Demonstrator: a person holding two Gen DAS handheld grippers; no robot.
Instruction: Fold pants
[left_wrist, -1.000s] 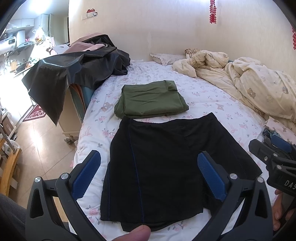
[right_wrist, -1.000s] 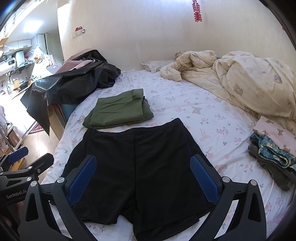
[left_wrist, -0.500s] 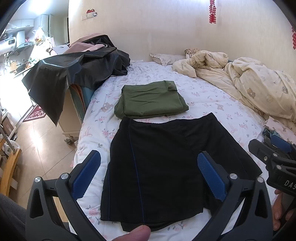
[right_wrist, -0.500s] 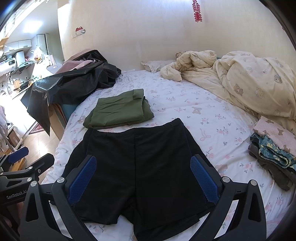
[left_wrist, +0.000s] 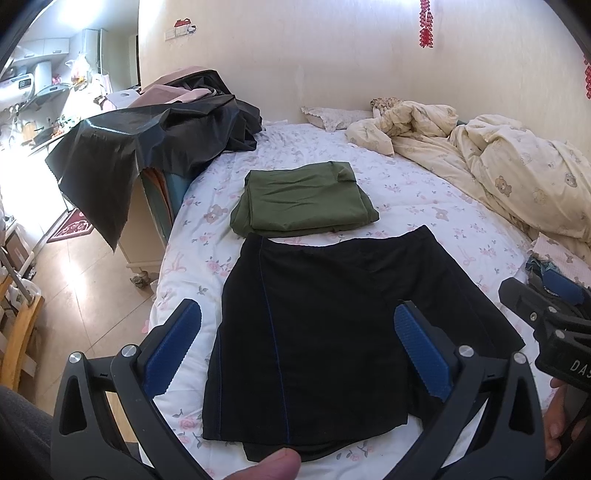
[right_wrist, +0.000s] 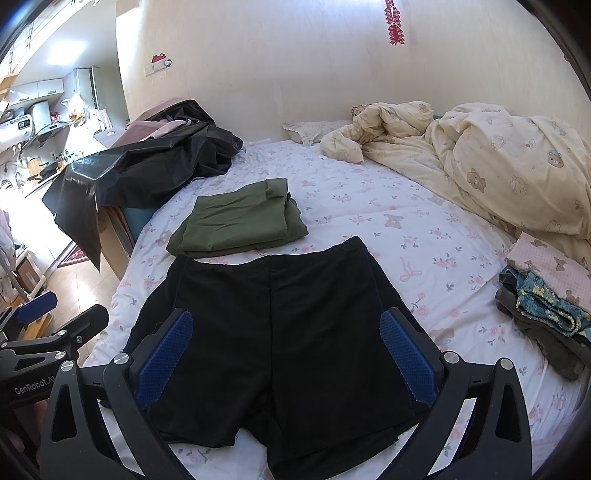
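Black shorts (left_wrist: 332, 332) with a thin blue side stripe lie spread flat on the floral bedsheet (left_wrist: 424, 206), waistband toward the far side; they also show in the right wrist view (right_wrist: 273, 332). My left gripper (left_wrist: 299, 350) is open and empty, held above the shorts' near left part. My right gripper (right_wrist: 284, 354) is open and empty, held above the shorts' leg openings. Each gripper shows at the edge of the other's view: the right one (left_wrist: 546, 317), the left one (right_wrist: 48, 332).
Folded olive-green pants (left_wrist: 303, 199) lie just beyond the shorts. A cream quilt (right_wrist: 498, 166) is bunched at the right. A small clothes pile (right_wrist: 546, 314) sits at the right edge. A black plastic sheet (left_wrist: 147, 147) covers furniture left of the bed. The bed's left edge drops to the floor.
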